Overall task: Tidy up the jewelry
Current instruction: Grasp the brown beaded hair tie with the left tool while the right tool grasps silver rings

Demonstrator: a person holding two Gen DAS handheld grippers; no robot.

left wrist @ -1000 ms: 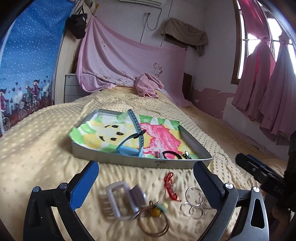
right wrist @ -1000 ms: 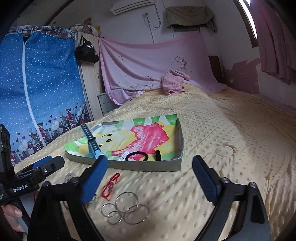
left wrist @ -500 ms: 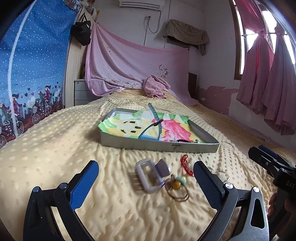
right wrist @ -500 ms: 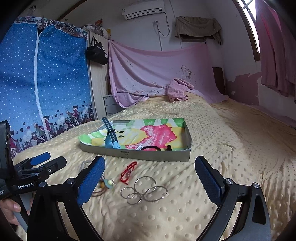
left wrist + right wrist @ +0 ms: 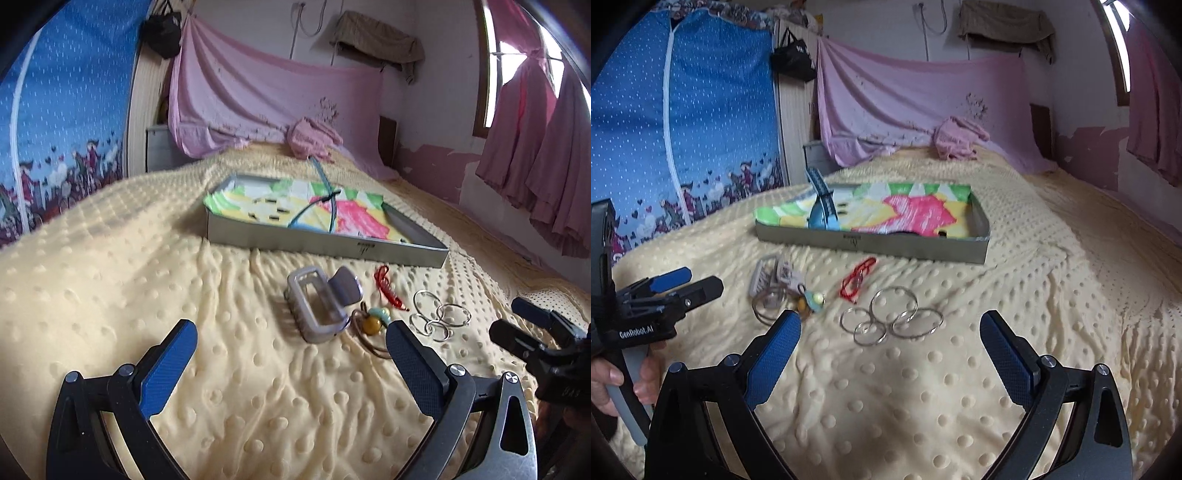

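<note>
A grey tray (image 5: 325,246) (image 5: 871,242) with a colourful cartoon liner sits on the yellow bedspread; a blue strap (image 5: 822,201) stands in it. In front of it lie a grey hair claw clip (image 5: 319,302) (image 5: 768,275), a beaded hair tie (image 5: 373,323) (image 5: 812,301), a red cord (image 5: 388,288) (image 5: 857,282) and linked silver rings (image 5: 437,321) (image 5: 890,317). My left gripper (image 5: 291,350) is open and empty, short of the clip. My right gripper (image 5: 890,343) is open and empty, just short of the rings.
Each gripper shows in the other's view: the right one (image 5: 543,343) beside the rings, the left one (image 5: 665,295) beside the clip. A pink cloth (image 5: 314,136) lies at the bed's far end. A blue wardrobe cover (image 5: 683,110) stands left.
Both grippers have pulled back and lowered, so the loose items now sit farther ahead and the tray looks flatter. Nothing was picked up; the jaws stayed open.
</note>
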